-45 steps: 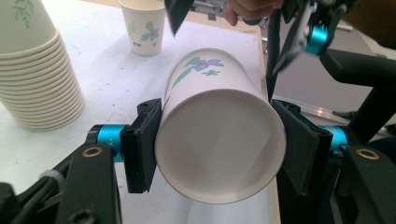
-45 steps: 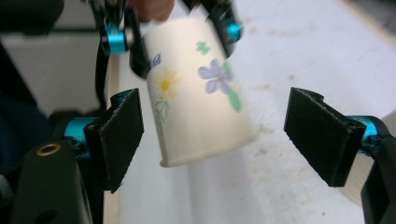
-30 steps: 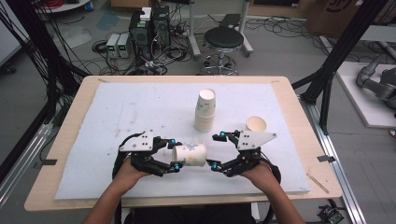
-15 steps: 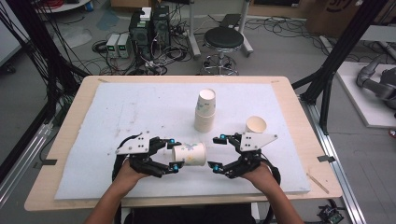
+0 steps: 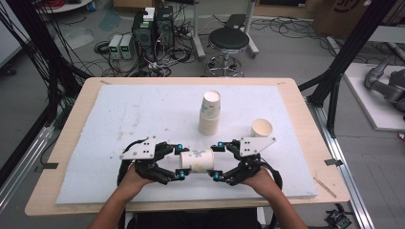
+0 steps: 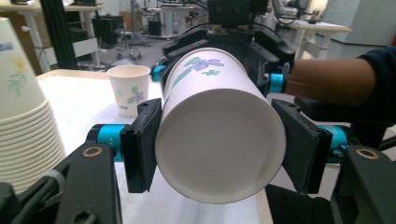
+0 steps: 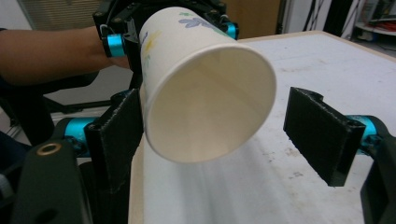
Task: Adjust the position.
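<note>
Near the front edge of the bench [image 5: 296, 95], held sideways above the white mat [image 5: 143, 109]: a paper cup [image 5: 197, 160], tapered, thin-walled, printed with small flowers, lying horizontal between the two claws. Left claw [image 5: 179, 161] clamped on the cup's closed base end, black flat pads pressed against both sides in the left gripper view [image 6: 219, 140], recessed bottom ring facing that camera. Right claw [image 5: 216, 161] spread apart around the cup's open rim end; in the right gripper view [image 7: 205, 93] one pad just beside or touching the cup wall, cannot tell which, the other pad well apart from it with bare mat showing between. Smooth cream interior of the cup visible from that side, not from the left gripper view.

Behind the held cup in the high view, an upside-down stack of paper cups [image 5: 210, 113], ridged with nested rims, standing on the mat; seen as a stepped white column at the edge of the left gripper view [image 6: 23, 107]. To the right of the stack, a single upright cup [image 5: 261, 128], mouth open upward, also standing small and flower-printed in the left gripper view [image 6: 129, 88].

Mat surface slightly scuffed and speckled; bench edge pale wood. Both hands low at the near edge, forearms angled inward, grey three-cornered plates on top, claws pointing toward each other.
</note>
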A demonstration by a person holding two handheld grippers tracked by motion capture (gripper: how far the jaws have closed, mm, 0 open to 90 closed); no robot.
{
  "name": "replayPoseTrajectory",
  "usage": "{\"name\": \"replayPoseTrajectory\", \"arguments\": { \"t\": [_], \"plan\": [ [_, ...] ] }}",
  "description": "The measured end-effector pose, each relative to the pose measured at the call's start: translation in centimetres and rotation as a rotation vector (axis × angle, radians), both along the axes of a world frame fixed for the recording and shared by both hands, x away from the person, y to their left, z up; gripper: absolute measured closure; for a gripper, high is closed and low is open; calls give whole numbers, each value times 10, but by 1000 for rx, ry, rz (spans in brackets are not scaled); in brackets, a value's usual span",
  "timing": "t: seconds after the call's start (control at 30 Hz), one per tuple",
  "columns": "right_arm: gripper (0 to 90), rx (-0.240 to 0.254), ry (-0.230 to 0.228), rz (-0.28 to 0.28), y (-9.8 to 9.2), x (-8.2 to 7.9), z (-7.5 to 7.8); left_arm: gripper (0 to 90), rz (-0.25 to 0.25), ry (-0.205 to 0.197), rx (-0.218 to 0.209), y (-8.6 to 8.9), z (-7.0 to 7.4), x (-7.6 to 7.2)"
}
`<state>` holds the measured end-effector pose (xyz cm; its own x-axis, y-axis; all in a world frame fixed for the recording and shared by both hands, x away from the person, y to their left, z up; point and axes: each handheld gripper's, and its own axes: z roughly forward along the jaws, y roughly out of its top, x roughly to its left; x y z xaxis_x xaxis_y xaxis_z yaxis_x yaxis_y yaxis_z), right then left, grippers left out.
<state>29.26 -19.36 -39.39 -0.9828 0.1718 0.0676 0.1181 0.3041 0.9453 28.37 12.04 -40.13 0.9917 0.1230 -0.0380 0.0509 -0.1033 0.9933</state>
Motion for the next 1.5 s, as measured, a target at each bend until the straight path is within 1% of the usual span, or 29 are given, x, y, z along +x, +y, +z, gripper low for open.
{"name": "replayPoseTrajectory", "arguments": {
  "t": [0.13,0.2,0.23,0.27,0.3,0.33,0.4,0.53,0.63,0.67,0.73,0.83,0.87,0.9,1.0,1.07,1.1,1.13,1.2,1.27,1.33,1.37,1.47,1.5],
  "plan": [
    [206,0,9,25,3,1,-3,367,-13,0,-3,-2,0,-1],
    [212,13,16,39,4,1,-5,367,-16,2,-8,-3,-1,-1],
    [218,16,20,44,4,2,-5,367,-19,5,-7,-3,-1,-1],
    [248,18,24,47,4,2,-6,367,-22,8,-7,-3,-2,0],
    [248,25,27,56,4,2,-6,368,-21,8,-9,-3,-2,0],
    [250,26,32,59,4,2,-7,368,-23,9,-9,-3,-2,0],
    [265,32,29,60,4,3,-8,368,-23,15,-17,-2,-3,0],
    [315,68,52,72,2,4,-9,369,-26,29,-32,-1,-4,2],
    [329,79,53,68,1,4,-9,370,-24,32,-40,-1,-4,2],
    [337,83,47,66,0,4,-9,370,-24,30,-41,-1,-4,2],
    [338,89,50,74,0,4,-8,371,-29,31,-45,-1,-4,1],
    [320,82,61,79,0,4,-8,372,-37,35,-39,0,-5,2],
    [319,80,74,83,0,4,-9,372,-40,39,-40,0,-5,2],
    [319,77,75,83,0,4,-9,372,-40,39,-43,0,-5,2],
    [325,79,66,91,1,4,-8,373,-45,39,-46,0,-6,2],
    [300,75,57,87,1,4,-8,373,-48,42,-48,0,-6,2],
    [290,71,64,91,2,4,-8,372,-52,45,-46,0,-7,2],
    [291,64,60,94,3,4,-9,373,-58,46,-47,0,-7,2],
    [314,58,64,104,4,3,-9,373,-61,46,-47,0,-7,2],
    [355,63,51,107,3,3,-8,373,-61,43,-53,0,-7,2],
    [377,70,42,109,2,3,-7,373,-61,46,-51,-1,-7,2],
    [382,68,48,111,1,2,-7,373,-61,46,-51,-1,-7,2],
    [400,67,46,110,0,3,-6,370,-53,50,-32,-1,-7,2],
    [400,68,41,109,0,3,-6,368,-43,55,-28,-2,-7,2]
  ]
}}
